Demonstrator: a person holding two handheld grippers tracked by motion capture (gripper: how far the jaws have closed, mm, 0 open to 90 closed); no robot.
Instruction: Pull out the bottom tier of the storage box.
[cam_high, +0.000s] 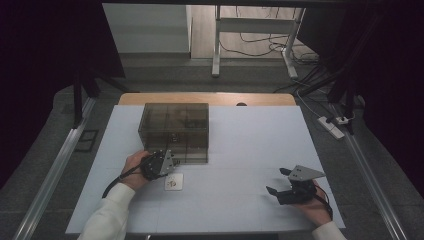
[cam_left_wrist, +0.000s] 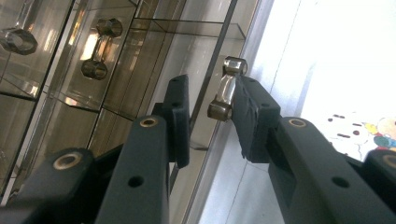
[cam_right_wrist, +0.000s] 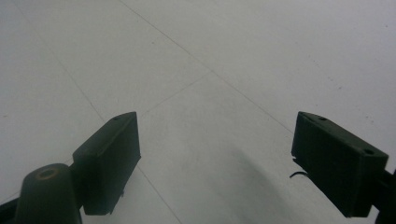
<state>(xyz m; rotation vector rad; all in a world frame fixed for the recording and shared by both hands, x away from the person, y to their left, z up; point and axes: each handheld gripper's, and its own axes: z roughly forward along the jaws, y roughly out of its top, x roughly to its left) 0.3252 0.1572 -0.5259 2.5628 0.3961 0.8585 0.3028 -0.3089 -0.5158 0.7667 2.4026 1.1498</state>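
A smoky see-through cabinet (cam_high: 175, 125) with small compartments stands on the white table (cam_high: 250, 140). My left gripper (cam_high: 170, 161) is at the cabinet's front lower right corner. In the left gripper view its jaws (cam_left_wrist: 212, 100) straddle a small metal handle (cam_left_wrist: 226, 88) on a clear panel of the cabinet (cam_left_wrist: 116, 70). The handle lies against the right pad (cam_left_wrist: 252, 116), and a gap shows between it and the left pad (cam_left_wrist: 180, 121). My right gripper (cam_high: 277, 181) rests at the front right of the table, jaws (cam_right_wrist: 217, 140) wide open with nothing between them.
A small card with a cartoon picture (cam_high: 173, 182) lies flat just in front of the left gripper, and its edge (cam_left_wrist: 369, 130) appears in the left gripper view. More metal handles (cam_left_wrist: 100, 46) sit on other panels. A white power strip (cam_high: 332, 125) lies on the floor beyond the table's right edge.
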